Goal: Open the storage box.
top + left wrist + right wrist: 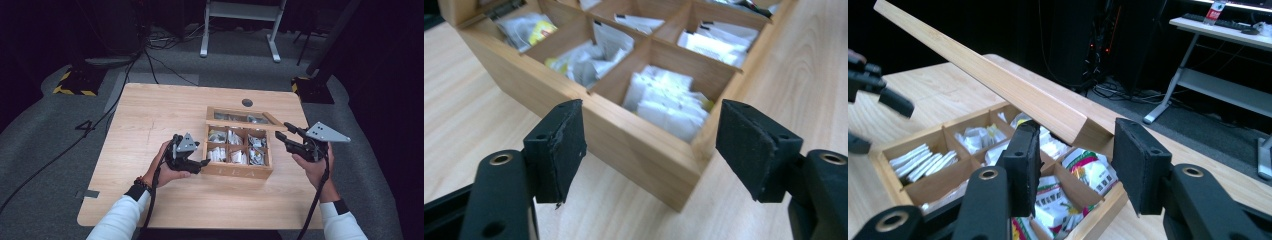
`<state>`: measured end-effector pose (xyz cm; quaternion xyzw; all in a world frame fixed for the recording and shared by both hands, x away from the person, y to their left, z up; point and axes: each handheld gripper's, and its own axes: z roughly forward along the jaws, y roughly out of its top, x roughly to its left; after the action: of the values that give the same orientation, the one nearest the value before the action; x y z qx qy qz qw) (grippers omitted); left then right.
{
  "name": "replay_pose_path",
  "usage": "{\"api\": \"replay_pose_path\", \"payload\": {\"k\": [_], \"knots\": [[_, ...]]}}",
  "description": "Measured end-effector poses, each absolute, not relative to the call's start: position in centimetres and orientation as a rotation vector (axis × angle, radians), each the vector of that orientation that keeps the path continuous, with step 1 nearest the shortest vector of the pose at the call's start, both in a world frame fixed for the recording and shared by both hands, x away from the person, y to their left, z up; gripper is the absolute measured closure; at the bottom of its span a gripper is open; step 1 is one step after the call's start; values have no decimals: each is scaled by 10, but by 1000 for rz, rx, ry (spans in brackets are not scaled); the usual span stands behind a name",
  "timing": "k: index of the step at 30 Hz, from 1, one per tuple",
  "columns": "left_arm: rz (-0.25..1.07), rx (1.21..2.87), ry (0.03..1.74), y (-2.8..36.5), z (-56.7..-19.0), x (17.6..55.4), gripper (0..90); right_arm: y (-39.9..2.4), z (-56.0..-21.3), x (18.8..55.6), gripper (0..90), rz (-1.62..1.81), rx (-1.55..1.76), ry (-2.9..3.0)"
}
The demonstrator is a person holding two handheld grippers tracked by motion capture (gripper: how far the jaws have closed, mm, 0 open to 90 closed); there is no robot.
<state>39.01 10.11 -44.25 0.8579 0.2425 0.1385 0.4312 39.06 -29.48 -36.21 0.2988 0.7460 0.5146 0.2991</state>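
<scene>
A wooden box [239, 170] of sachets [669, 102] sits on the bench [150, 120], right of centre, its hinged lid [998, 82] raised. The left gripper [192, 165] rests at the box's near-left corner, fingers [556, 150] released, straddling the corner without pressing it. The right gripper [287, 134] hangs at the lid's right end; its fingers [1140, 162] flank the lid's corner, but whether they clench it cannot be told. The step in hand appears to be swinging the lid. To do it well, steady the box base with the left gripper, hold the lid edge squarely and follow its hinge arc, so the box neither slides nor tips.
</scene>
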Motion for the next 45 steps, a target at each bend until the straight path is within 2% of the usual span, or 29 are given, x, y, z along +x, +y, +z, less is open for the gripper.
{"api": "replay_pose_path", "payload": {"k": [4, 29, 45], "knots": [[323, 2167, 601, 103, -448, 387, 250, -294, -358, 397, 564, 1359, 792, 1968], [270, 2341, 595, 113, -484, 372, 245, -293, -333, 427, 595, 1385, 816, 1905], [216, 2365, 618, 120, -497, 366, 234, -295, -323, 448, 640, 1398, 828, 1875]]}}
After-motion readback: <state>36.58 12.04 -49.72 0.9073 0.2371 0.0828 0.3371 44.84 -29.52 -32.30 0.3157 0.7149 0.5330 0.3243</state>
